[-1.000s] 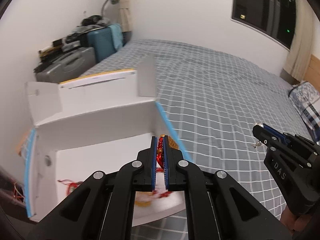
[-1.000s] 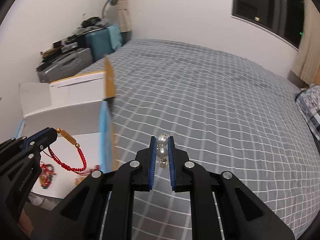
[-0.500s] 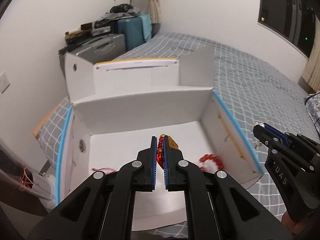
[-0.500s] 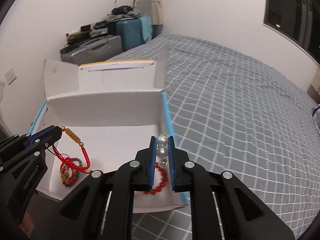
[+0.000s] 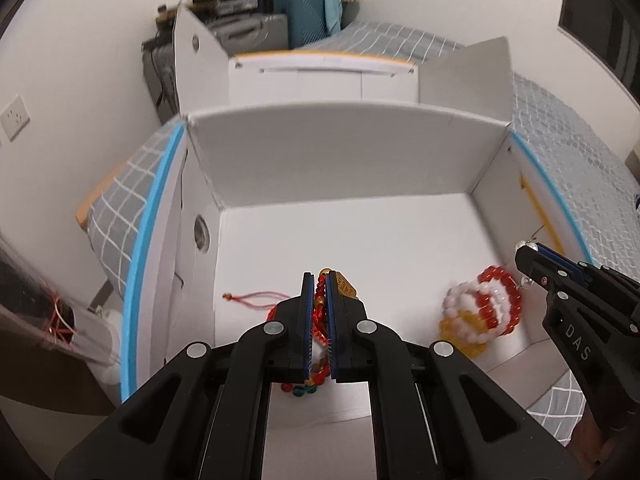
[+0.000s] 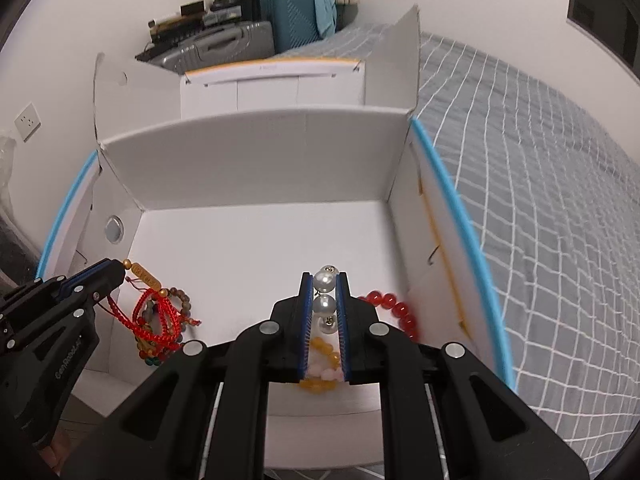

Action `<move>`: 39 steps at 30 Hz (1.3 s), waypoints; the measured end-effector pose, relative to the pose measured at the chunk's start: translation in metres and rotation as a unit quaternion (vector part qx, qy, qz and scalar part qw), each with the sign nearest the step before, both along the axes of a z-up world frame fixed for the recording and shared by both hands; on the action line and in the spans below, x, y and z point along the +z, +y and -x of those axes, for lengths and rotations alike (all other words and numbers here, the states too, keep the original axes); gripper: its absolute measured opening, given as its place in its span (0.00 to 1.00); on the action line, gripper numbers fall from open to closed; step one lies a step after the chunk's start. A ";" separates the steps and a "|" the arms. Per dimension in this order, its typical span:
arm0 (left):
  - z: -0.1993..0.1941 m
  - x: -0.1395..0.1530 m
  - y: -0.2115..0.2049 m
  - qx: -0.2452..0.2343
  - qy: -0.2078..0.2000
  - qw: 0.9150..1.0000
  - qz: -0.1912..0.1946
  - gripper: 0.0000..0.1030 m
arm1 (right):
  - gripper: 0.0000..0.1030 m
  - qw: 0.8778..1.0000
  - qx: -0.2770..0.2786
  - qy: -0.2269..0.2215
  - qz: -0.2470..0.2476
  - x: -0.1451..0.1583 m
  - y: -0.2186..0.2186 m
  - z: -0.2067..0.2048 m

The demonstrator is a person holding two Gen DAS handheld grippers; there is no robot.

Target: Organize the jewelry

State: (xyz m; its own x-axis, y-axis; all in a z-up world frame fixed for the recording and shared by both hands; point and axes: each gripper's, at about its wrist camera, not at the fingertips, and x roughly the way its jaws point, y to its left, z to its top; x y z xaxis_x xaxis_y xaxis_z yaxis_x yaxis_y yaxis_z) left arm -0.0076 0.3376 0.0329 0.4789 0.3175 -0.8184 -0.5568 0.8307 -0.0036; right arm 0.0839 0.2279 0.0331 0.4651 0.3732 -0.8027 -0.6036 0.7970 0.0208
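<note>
An open white cardboard box [image 5: 344, 168] [image 6: 256, 160] with blue-edged flaps sits on the bed. My left gripper [image 5: 319, 280] [image 6: 114, 270] is shut on a red cord bracelet with a gold tag [image 5: 344, 283] [image 6: 146, 276], held over the box's left side. My right gripper [image 6: 325, 280] [image 5: 528, 250] is shut on pearl earrings [image 6: 325, 292], held over the box's right side. On the box floor lie red, white and yellow bead bracelets [image 5: 484, 308] [image 6: 394, 310], a pile of mixed bead bracelets [image 6: 160, 328] and a thin red cord [image 5: 256, 296].
The bed has a grey checked cover [image 6: 540, 184] to the right of the box. Suitcases [image 6: 256, 36] and clutter stand by the far wall. A wall socket [image 5: 14, 118] is at the left. A clear plastic item [image 5: 48, 320] sits low at the left.
Both grippers have swung left from over the bed and moved down over the open box, still holding their jewelry. The box interior now fills both views.
</note>
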 end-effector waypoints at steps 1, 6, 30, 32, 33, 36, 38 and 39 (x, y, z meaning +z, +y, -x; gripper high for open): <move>0.000 -0.001 0.000 0.000 0.001 1.000 0.001 0.05 | 0.10 1.000 0.000 0.003 0.001 -0.003 0.001 -0.001; -0.003 -0.004 0.002 -0.001 0.004 1.000 0.002 0.05 | 0.10 1.000 -0.002 0.011 0.005 -0.012 0.004 -0.004; 0.053 0.037 -0.033 0.018 -0.090 0.994 -0.059 0.91 | 0.85 0.994 -0.012 -0.082 -0.071 0.045 -0.056 0.040; 0.062 0.038 -0.041 0.016 -0.097 0.993 -0.065 0.94 | 0.90 0.992 -0.011 -0.093 -0.080 0.049 -0.065 0.050; 0.066 0.038 -0.046 0.014 -0.100 0.992 -0.069 0.94 | 0.91 0.991 -0.012 -0.100 -0.082 0.051 -0.068 0.056; 0.080 0.038 -0.058 0.010 -0.111 0.991 -0.075 0.94 | 0.93 0.989 -0.012 -0.118 -0.087 0.054 -0.080 0.071; 0.088 0.037 -0.064 0.009 -0.116 0.990 -0.076 0.94 | 0.93 0.988 -0.010 -0.126 -0.088 0.053 -0.088 0.083; 0.093 0.036 -0.068 0.008 -0.118 0.990 -0.077 0.94 | 0.93 0.988 -0.009 -0.128 -0.089 0.053 -0.092 0.087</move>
State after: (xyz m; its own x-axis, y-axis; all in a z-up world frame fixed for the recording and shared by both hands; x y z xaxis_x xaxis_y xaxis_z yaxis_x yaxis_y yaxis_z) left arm -0.1004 0.2701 0.0688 0.6454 0.4393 -0.6248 -0.5687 0.8225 -0.0092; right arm -0.0028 0.1363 0.0863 0.6530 0.4871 -0.5799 -0.5924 0.8056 0.0097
